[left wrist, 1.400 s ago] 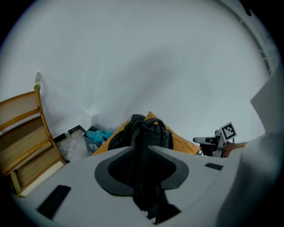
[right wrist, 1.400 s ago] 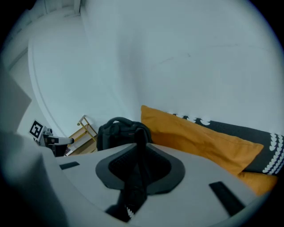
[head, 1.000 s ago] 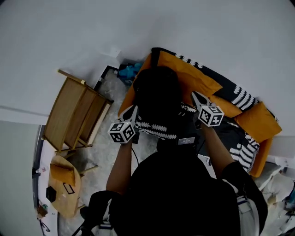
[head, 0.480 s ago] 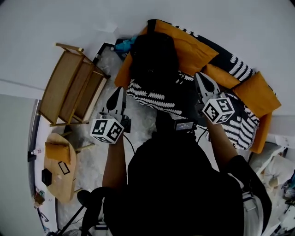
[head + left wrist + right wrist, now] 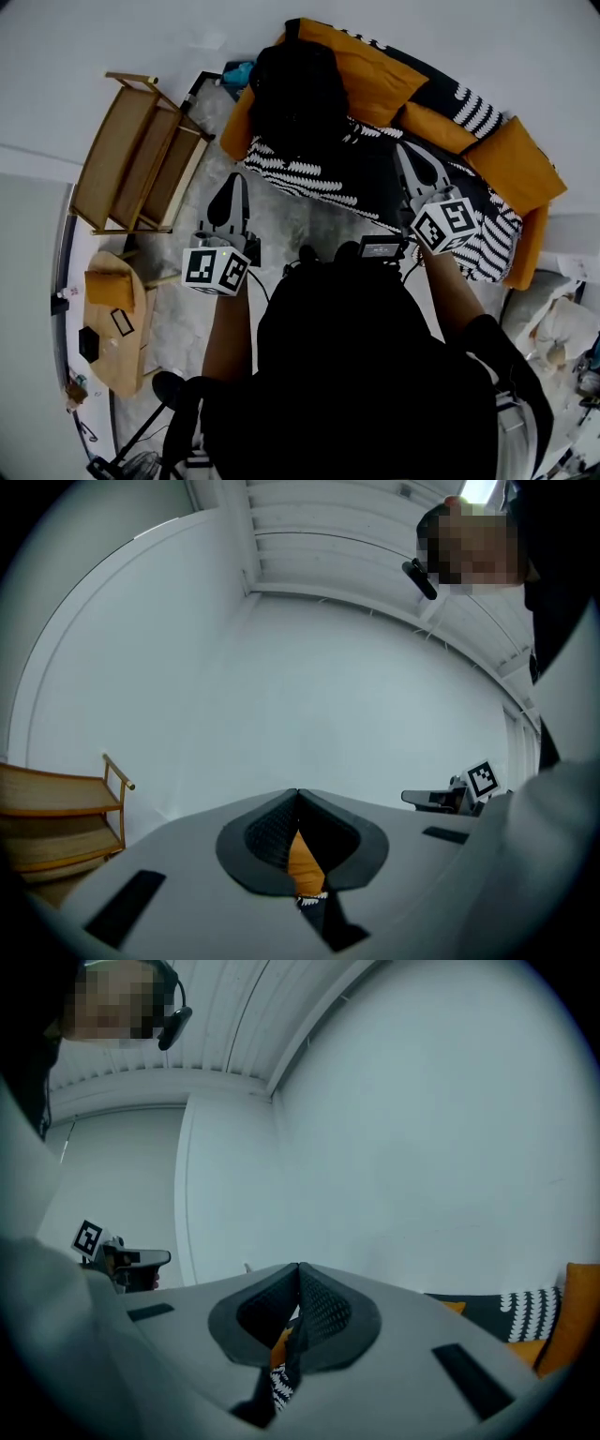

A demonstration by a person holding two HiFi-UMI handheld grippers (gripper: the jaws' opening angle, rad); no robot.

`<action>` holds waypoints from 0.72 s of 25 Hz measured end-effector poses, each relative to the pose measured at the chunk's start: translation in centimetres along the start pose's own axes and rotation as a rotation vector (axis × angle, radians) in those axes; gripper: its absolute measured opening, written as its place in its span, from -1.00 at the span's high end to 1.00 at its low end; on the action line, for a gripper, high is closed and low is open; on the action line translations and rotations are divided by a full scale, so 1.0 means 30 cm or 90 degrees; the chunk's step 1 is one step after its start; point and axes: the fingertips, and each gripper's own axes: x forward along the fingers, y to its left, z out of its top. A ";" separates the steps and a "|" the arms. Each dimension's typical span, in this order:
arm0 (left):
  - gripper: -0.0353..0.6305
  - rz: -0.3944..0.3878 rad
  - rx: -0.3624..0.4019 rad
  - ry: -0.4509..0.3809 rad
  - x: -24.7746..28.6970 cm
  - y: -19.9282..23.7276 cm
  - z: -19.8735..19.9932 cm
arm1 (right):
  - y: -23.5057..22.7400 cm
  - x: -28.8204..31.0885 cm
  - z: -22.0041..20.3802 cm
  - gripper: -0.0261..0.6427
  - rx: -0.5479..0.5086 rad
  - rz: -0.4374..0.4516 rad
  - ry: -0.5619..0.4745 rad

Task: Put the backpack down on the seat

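Apparently closing out the put-down rather than beginning it: finding the black soft-fabric backpack already sitting on the seat of the black-and-white patterned sofa, at the sofa's left end in the head view and leaning back against a big orange cushion. Holding the left gripper just in front of the sofa's edge and the right gripper above the patterned seat, both well apart from the bag, each with its jaws clenched tip to tip on nothing. Judging the good way through this step as follows: keeping both pairs of jaws clenched so that no strap is getting caught, keeping both tools clear of the bag, and checking that its weight is lying back against the cushion and not tipping toward the seat's front edge. Getting the backpack's place from the head view alone; seeing none of it in either gripper view, only the white wall ahead. Reading the jaws best in those two views instead, with the tips meeting and only slivers of orange and pattern below them. Picking up the wooden slatted rack in the left gripper view, and a strip of patterned sofa end in the right gripper view.
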 end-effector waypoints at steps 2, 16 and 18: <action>0.85 -0.003 0.001 0.010 -0.011 -0.064 -0.043 | -0.017 -0.045 -0.007 0.83 0.008 0.005 -0.005; 0.84 0.013 0.037 0.072 -0.077 -0.602 -0.361 | -0.250 -0.559 -0.144 0.83 -0.004 -0.005 0.044; 0.84 0.019 0.027 0.077 -0.112 -0.646 -0.383 | -0.257 -0.614 -0.172 0.83 0.006 -0.003 0.054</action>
